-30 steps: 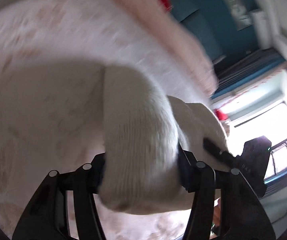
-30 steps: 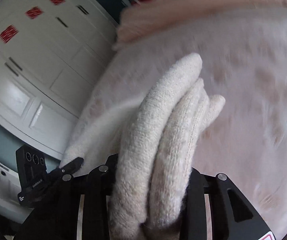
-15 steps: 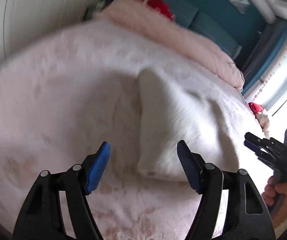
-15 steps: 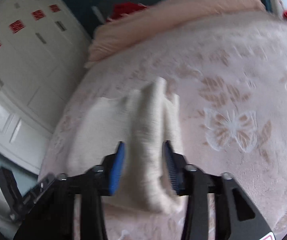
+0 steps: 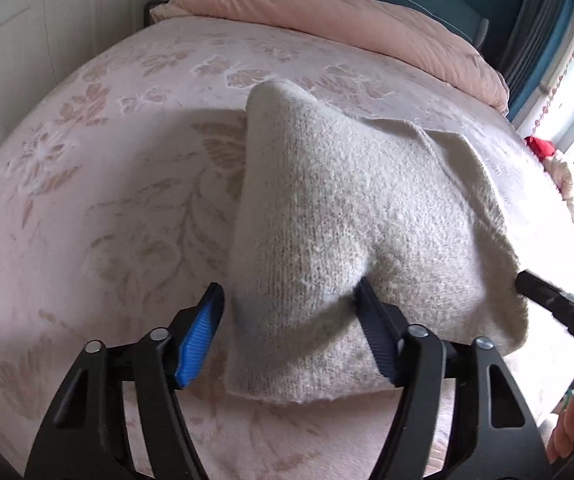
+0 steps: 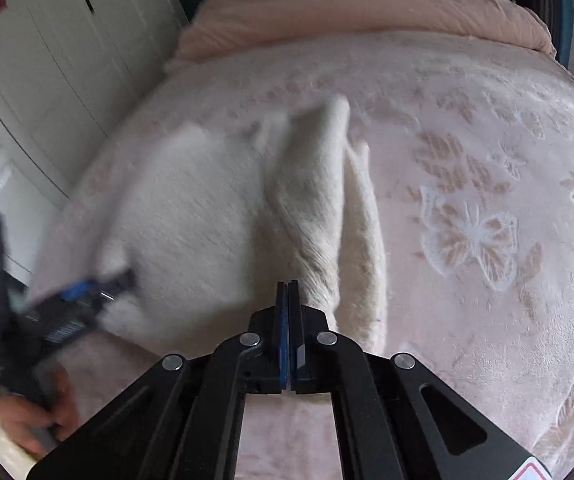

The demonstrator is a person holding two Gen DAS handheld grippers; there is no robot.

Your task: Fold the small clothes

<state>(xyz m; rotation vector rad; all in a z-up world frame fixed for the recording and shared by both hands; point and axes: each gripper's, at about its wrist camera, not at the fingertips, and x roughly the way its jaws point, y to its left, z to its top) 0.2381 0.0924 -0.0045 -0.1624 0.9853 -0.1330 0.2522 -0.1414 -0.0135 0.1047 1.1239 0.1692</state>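
Note:
A cream knit sweater [image 5: 347, 216] lies folded on the pink flowered bedspread [image 5: 87, 200]. My left gripper [image 5: 289, 292] is open and straddles the sweater's near corner. Its right pad [image 5: 375, 336] touches the knit, while its left pad [image 5: 199, 336] stands clear of it. In the right wrist view the sweater [image 6: 207, 216] is blurred, with raised folds running away from me. My right gripper [image 6: 288, 286] is shut at the sweater's near edge, and I see no cloth between its pads. Each gripper shows at the edge of the other view: right gripper [image 5: 559, 308], left gripper [image 6: 79, 296].
A rolled pink duvet [image 5: 347, 12] lies across the head of the bed, with a red item and a teal wall behind it. White wardrobe doors [image 6: 67, 60] stand along the left side. A hand [image 6: 35, 416] grips the left tool's handle. A bright window is at the right.
Both grippers held the bunched sweater a second ago and have let it go. It now lies on the bed. The right jaws have shut empty and the left jaws have opened wider.

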